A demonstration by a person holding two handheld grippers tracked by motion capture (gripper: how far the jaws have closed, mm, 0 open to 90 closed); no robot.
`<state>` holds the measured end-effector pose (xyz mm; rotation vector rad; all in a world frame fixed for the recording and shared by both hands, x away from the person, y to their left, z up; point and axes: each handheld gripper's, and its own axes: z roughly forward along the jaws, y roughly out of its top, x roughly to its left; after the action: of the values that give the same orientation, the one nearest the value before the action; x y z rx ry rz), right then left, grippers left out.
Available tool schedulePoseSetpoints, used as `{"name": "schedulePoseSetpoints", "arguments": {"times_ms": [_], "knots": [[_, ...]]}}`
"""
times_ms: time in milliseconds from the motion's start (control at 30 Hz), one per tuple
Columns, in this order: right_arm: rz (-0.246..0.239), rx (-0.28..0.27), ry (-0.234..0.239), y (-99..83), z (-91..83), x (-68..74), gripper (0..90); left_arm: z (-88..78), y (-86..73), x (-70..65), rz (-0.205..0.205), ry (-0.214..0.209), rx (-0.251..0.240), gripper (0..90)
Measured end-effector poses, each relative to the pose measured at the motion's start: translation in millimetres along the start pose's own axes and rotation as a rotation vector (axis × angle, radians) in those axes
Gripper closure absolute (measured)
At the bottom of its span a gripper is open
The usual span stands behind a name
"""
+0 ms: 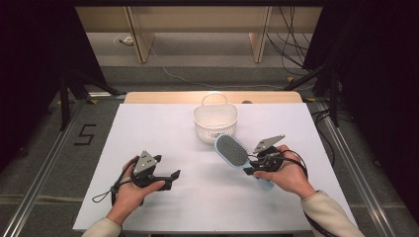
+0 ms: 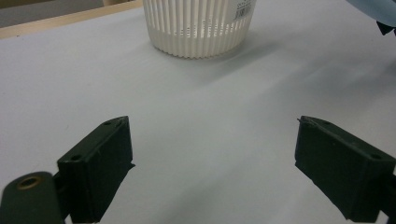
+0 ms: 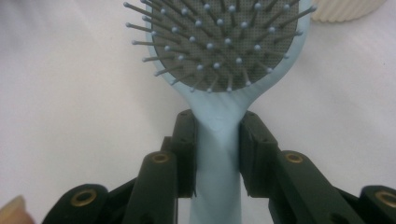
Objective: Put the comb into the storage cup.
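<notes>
Right now, going from the biggest thing down:

Table [image 1: 163, 197]: I see a white sheet over it, with a strip of bare wood along the far edge.

Basket [image 1: 215, 121]: white, slatted plastic with a loop handle at its far rim, standing upright on the far middle of the table. From my high view the inside looks bare; in the left gripper view its lower wall [image 2: 201, 28] is straight ahead, well apart from the jaws.

Hairbrush [image 1: 232, 151]: pale blue paddle brush with a dark grey bristle pad. Its head sits just in front of the basket, bristles up, and the handle runs back toward the person's right hand. I cannot tell whether the head touches the basket or rests on the table.

Right hand-held gripper [image 1: 251, 170]: clamped on the hairbrush. In the right gripper view both black pads press the neck of the brush [image 3: 219, 135] from either side, just below the bristle pad. The right hand [image 1: 286, 175] wraps the body from the near side, jaws pointing left and away toward the basket.

Left hand-held gripper [image 1: 174, 176]: jaws set wide apart with bare table between them. The left hand [image 1: 131, 190] holds it low over the near left of the table, jaws pointing right.
</notes>
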<state>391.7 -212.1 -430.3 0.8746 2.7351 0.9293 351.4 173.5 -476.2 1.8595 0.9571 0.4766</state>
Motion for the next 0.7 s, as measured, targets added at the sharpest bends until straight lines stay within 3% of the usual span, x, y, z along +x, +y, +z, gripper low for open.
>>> {"name": "schedulePoseSetpoints", "arguments": {"times_ms": [700], "knots": [[0.025, -0.086, -0.030, 2.2, -4.8, -1.6, 70.9, 0.2, 0.0, -0.1, 0.000, 0.000, 0.001, 10.7]]}}
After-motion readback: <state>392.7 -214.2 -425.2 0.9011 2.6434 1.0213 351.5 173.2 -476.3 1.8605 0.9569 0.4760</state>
